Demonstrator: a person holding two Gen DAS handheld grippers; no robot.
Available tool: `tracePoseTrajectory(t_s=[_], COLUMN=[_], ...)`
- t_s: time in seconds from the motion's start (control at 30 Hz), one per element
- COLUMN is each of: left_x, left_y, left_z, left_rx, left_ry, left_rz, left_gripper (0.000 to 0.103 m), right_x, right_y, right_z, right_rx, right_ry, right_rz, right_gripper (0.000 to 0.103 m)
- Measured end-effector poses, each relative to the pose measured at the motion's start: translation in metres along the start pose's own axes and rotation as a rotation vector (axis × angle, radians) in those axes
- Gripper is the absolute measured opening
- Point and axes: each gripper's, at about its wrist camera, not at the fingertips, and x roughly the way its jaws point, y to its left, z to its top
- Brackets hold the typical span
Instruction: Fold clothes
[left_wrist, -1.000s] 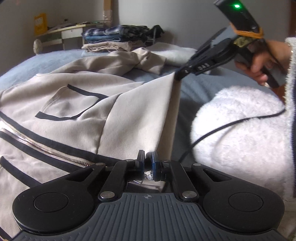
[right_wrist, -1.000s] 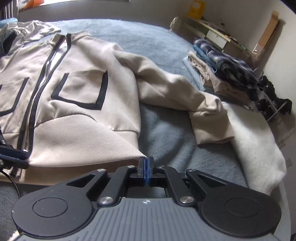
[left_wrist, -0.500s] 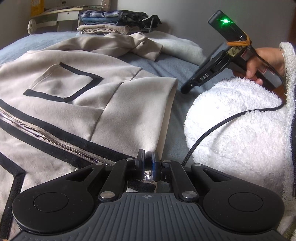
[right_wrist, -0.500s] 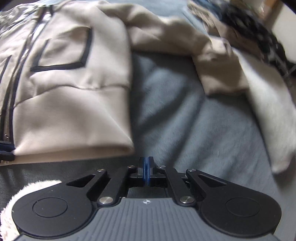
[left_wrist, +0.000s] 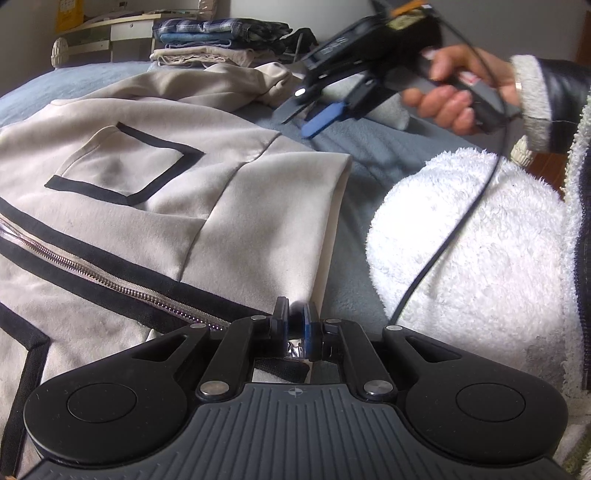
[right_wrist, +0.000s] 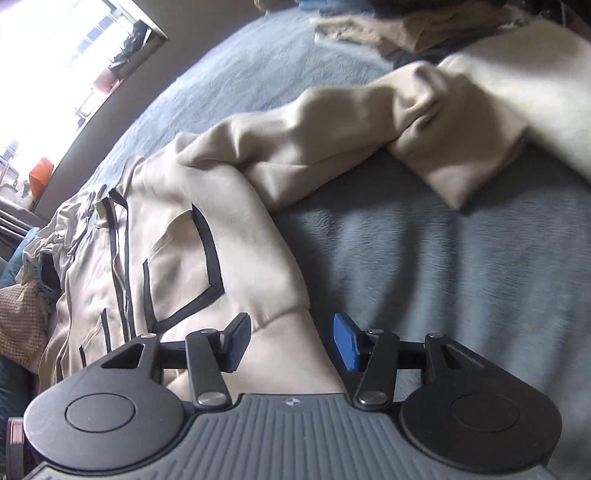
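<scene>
Blue bedspread (right_wrist: 443, 277): the left gripper (left_wrist: 295, 325) pinches the beige jacket (left_wrist: 184, 192) hem; the right gripper (right_wrist: 291, 339), jaws just opening, stands spread above its near corner.

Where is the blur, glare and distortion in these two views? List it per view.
Left wrist view: the right gripper and the hand holding it are motion-smeared; the beige zip jacket is sharp. Right wrist view: the bright window is blown out white; the blue bedcover streaks softly; fisheye bends the edges.

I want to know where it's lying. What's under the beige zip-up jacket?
The beige zip-up jacket with black trim lies on a blue-grey blanket, which shows around its edges. Whatever else is beneath the jacket is covered.
</scene>
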Motion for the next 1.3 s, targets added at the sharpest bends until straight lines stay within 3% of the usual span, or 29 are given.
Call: tracePoseTrajectory(t_s=[0.1, 0.17, 0.3, 0.4, 0.47, 0.53, 0.6, 0.63, 0.7, 0.87, 1.13, 1.3], left_x=[0.001, 0.001, 0.003, 0.006, 0.007, 0.006, 0.002, -0.002, -0.010, -0.037, -0.057, -0.039], left_y=[0.002, 0.003, 0.007, 0.012, 0.013, 0.014, 0.013, 0.012, 0.011, 0.027, 0.062, 0.063], left_z=[-0.002, -0.002, -0.003, -0.003, -0.001, 0.001, 0.003, 0.003, 0.004, 0.010, 0.020, 0.037], left_rx=[-0.007, -0.011, -0.032, -0.064, -0.068, -0.077, -0.084, -0.081, -0.082, -0.161, -0.307, -0.274], left_ry=[-0.001, -0.002, -0.002, 0.006, 0.009, 0.006, -0.002, -0.014, -0.035, -0.084, -0.169, -0.180], left_rz=[-0.007, -0.014, -0.029, -0.045, -0.051, -0.044, -0.033, -0.025, -0.014, -0.018, -0.012, 0.008], left_gripper=[0.006, 0.006, 0.006, 0.006, 0.007, 0.009, 0.010, 0.010, 0.011, 0.021, 0.025, 0.026], right_x=[0.026, 0.031, 0.007, 0.026, 0.040, 0.038, 0.030, 0.025, 0.013, -0.012, -0.021, -0.022], right_y=[0.001, 0.004, 0.026, 0.020, 0.011, 0.001, -0.003, -0.004, -0.009, -0.039, -0.095, -0.113], right_z=[0.005, 0.003, 0.000, -0.006, -0.008, -0.002, 0.003, 0.005, 0.008, 0.013, 0.023, 0.032], right_rx=[-0.001, -0.038, -0.133, -0.155, -0.137, -0.033, 0.018, 0.037, 0.069, 0.283, 0.661, 0.788], right_ry=[0.046, 0.049, -0.071, -0.031, -0.003, -0.005, -0.012, -0.021, -0.051, -0.138, -0.299, -0.373], right_rz=[-0.024, -0.021, -0.050, -0.114, -0.139, -0.101, -0.085, -0.079, -0.066, 0.069, 0.217, 0.153], right_gripper=[0.050, 0.015, 0.012, 0.012, 0.016, 0.021, 0.033, 0.044, 0.047, 0.062, 0.065, 0.066])
